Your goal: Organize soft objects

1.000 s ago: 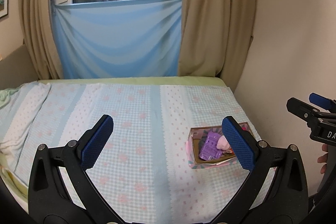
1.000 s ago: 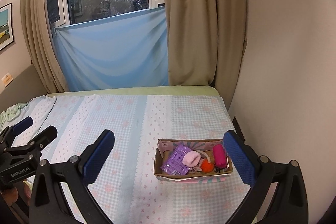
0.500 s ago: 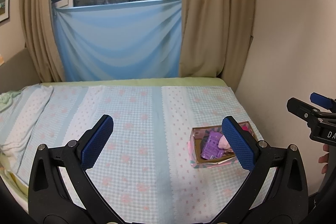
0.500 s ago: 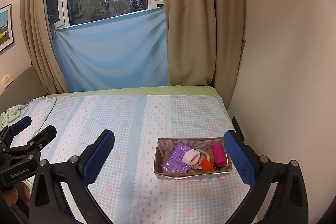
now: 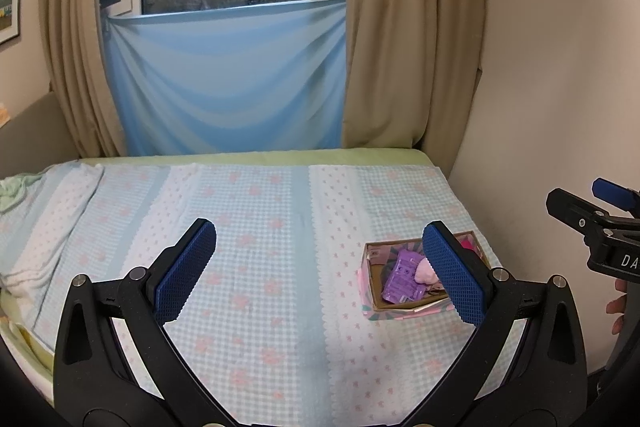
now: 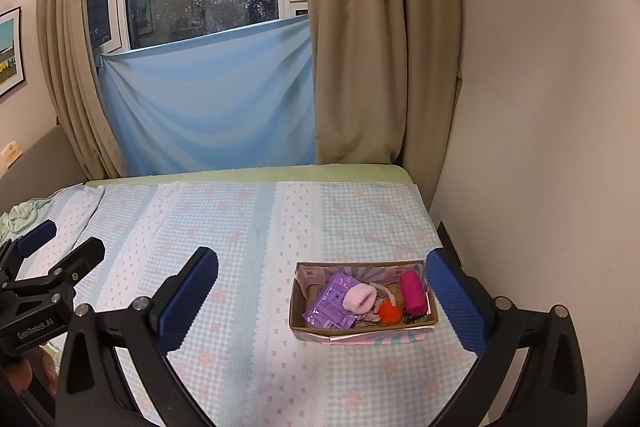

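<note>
Ahead of my right claw [image 6: 322, 301], toward its right finger, the box [image 6: 362, 331] of soft things lies crosswise; both claws gape wide, empty, my left claw [image 5: 320, 273] farther off.

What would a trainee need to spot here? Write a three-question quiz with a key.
1. True or false: the box holds a magenta roll.
2. Which item lies furthest left in the box: A) orange ball, B) purple packet, C) pink puff?
3. Fill in: both the left hand-held gripper and the right hand-held gripper are ____.

Key: 1 true; 2 B; 3 open.
</note>
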